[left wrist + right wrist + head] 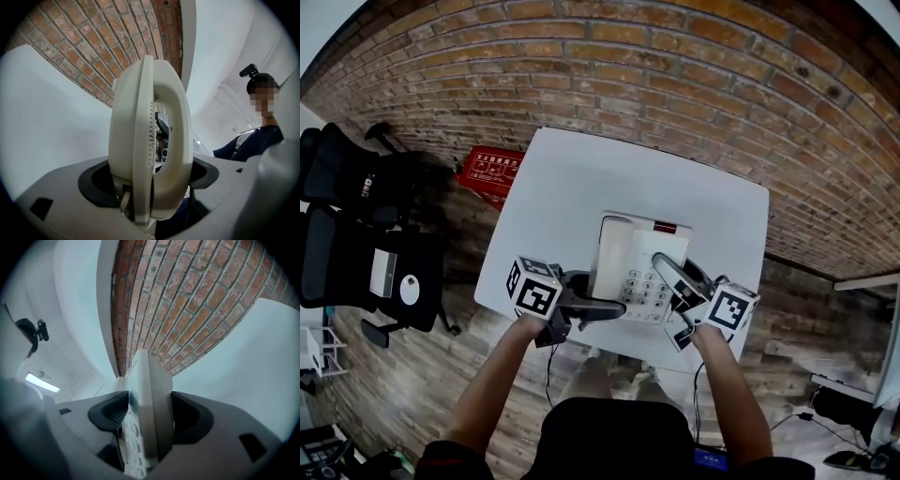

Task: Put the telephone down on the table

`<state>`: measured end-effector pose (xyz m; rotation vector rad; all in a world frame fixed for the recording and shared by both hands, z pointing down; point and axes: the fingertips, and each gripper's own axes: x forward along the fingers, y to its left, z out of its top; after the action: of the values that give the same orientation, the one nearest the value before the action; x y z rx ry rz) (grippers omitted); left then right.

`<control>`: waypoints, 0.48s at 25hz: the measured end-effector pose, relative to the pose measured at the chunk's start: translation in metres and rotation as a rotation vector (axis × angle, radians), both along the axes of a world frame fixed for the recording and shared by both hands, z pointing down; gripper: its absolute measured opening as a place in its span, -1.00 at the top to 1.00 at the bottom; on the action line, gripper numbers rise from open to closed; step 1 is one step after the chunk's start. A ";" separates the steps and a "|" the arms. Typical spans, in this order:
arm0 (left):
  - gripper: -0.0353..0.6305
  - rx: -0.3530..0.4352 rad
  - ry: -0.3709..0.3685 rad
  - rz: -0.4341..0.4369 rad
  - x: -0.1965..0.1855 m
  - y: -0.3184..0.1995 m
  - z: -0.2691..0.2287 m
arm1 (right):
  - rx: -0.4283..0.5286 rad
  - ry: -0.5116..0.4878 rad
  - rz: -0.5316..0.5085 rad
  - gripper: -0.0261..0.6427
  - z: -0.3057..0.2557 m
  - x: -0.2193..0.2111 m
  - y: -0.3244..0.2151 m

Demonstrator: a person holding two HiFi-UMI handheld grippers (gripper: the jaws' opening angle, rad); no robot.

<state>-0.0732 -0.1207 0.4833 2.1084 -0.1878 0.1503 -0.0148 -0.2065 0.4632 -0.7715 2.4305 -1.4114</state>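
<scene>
A cream desk telephone [633, 258] with its handset on the left and a keypad lies flat over the near half of the white table [581, 169]. Whether it rests on the tabletop I cannot tell. My left gripper [605, 307] is shut on its near left part. In the left gripper view the handset and base [140, 131] stand edge-on between the black pads of that gripper [150, 180]. My right gripper [670, 277] is shut on the telephone's right side. In the right gripper view the base with its keys [147, 394] fills the gap of that gripper [147, 416].
Black office chairs [356, 234] stand left of the table on a brick-patterned floor. A red box [492, 172] lies on the floor by the table's far left corner. The left gripper view shows a person [262, 136] in dark clothing at right.
</scene>
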 end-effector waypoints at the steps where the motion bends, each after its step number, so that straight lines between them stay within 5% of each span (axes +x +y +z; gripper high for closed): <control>1: -0.30 -0.005 0.001 0.002 -0.001 -0.002 0.003 | -0.004 0.000 0.002 0.11 0.003 -0.001 -0.002; 8: -0.32 -0.019 -0.006 0.011 -0.004 -0.022 0.024 | -0.016 0.088 0.035 0.11 0.026 0.002 -0.023; 12: -0.32 -0.027 -0.004 0.010 -0.007 -0.035 0.033 | -0.031 0.052 0.041 0.11 0.036 -0.002 -0.034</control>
<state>-0.0803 -0.1560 0.5160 2.0829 -0.1770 0.1625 -0.0172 -0.2407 0.4991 -0.8704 2.4216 -1.4348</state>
